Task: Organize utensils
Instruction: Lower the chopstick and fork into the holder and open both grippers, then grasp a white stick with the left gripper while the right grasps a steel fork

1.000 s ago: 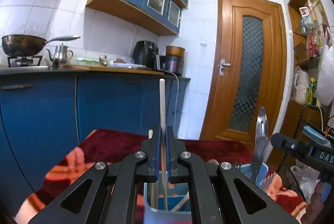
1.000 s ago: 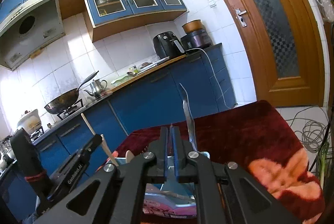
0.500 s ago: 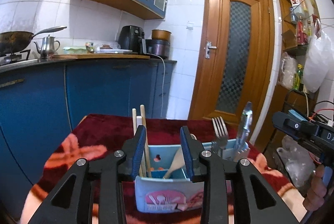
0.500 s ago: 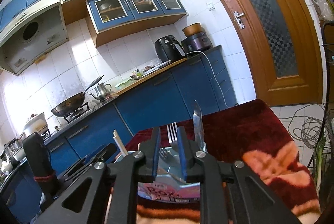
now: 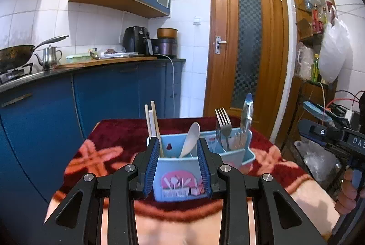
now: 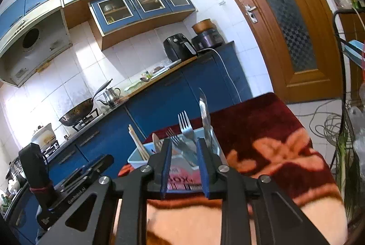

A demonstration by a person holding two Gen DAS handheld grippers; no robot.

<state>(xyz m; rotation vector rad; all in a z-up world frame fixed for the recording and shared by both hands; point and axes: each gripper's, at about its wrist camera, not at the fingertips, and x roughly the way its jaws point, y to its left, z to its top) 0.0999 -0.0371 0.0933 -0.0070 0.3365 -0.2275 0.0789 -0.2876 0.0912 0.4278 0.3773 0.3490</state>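
As both jaws have just been opening, empty, the left gripper (image 5: 178, 167) and right gripper (image 6: 183, 167) partly hide the blue utensil caddy (image 5: 237, 155) on the table; only the right view shows the range hood (image 6: 34, 51)

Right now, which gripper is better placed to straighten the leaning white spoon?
The left gripper: jaws just opened and empty, it faces the spoon compartment; the right gripper, also just opened and empty, faces the forks and knife.
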